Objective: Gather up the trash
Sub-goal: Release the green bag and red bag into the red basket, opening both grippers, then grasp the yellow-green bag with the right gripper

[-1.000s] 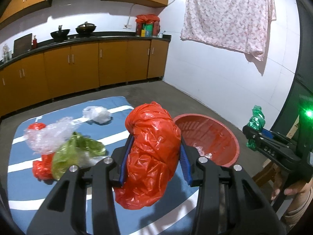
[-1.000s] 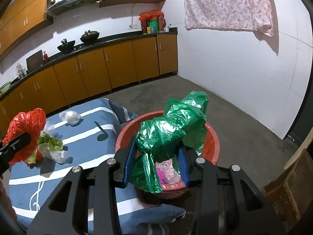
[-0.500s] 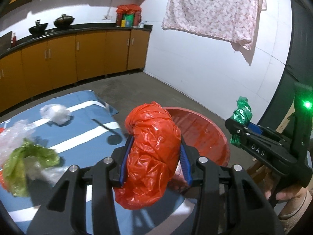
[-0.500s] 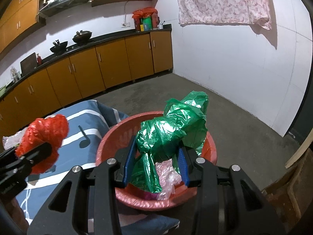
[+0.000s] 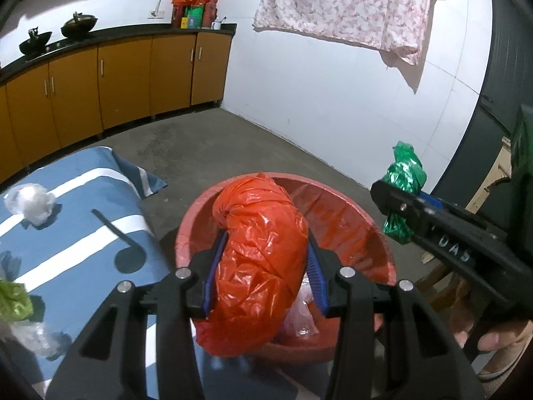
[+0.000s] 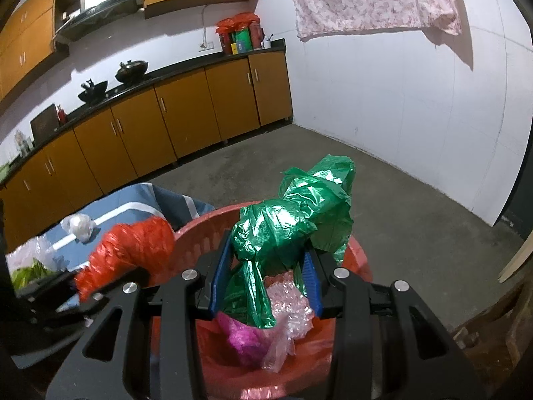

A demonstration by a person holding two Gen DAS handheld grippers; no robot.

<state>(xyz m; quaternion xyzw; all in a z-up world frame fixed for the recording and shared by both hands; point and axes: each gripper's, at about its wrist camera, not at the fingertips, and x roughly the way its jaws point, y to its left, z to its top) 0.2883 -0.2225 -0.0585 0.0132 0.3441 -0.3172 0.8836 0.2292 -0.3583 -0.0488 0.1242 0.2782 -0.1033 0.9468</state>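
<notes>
My left gripper (image 5: 265,266) is shut on a crumpled red plastic bag (image 5: 263,250) and holds it over the near left part of a red plastic basin (image 5: 363,233). My right gripper (image 6: 266,280) is shut on a crumpled green plastic bag (image 6: 293,223) and holds it above the same basin (image 6: 358,266). The green bag (image 5: 403,180) and right gripper also show at the right of the left wrist view. The red bag (image 6: 133,246) shows at the left of the right wrist view. Pink and clear plastic (image 6: 266,330) lies inside the basin.
A blue cloth with white stripes (image 5: 83,213) lies left of the basin, with a white crumpled bag (image 5: 31,201), a green bag (image 5: 13,301) and clear plastic (image 5: 36,336) on it. Orange kitchen cabinets (image 6: 186,123) line the back wall. A wooden piece (image 5: 493,180) stands at the right.
My left gripper has carried the red bag rightward from above the blue cloth to over the basin. My right gripper has held the green bag over the basin, moving slightly closer.
</notes>
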